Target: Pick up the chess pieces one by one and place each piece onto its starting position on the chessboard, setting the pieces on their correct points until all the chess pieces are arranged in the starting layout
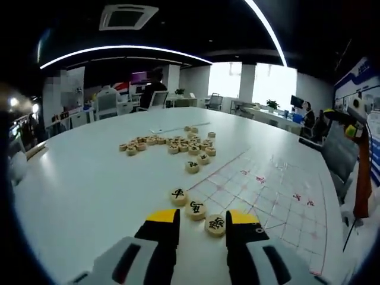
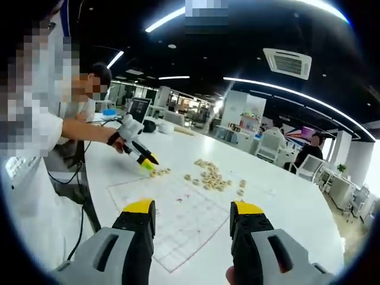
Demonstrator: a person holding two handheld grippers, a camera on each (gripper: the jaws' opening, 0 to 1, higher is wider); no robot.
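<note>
Three round wooden chess pieces (image 1: 196,209) lie in a row on the near left corner of the red-lined chessboard (image 1: 267,196). My left gripper (image 1: 203,221) is open just behind them, and the nearest piece (image 1: 215,225) lies by its right jaw. A loose pile of pieces (image 1: 172,144) sits further off on the white table, with single pieces (image 1: 192,167) nearer the board. My right gripper (image 2: 193,217) is open and holds nothing, high above the chessboard (image 2: 178,217). From there I see the left gripper (image 2: 145,159) in a person's hand, at the row of pieces (image 2: 159,173), and the pile (image 2: 211,177).
The big white table (image 1: 89,178) stretches left of the board. A brown upright post (image 1: 362,172) stands at the right edge. Office chairs (image 1: 338,151), desks and seated people are beyond the table. A person (image 2: 35,154) stands at the table's left side.
</note>
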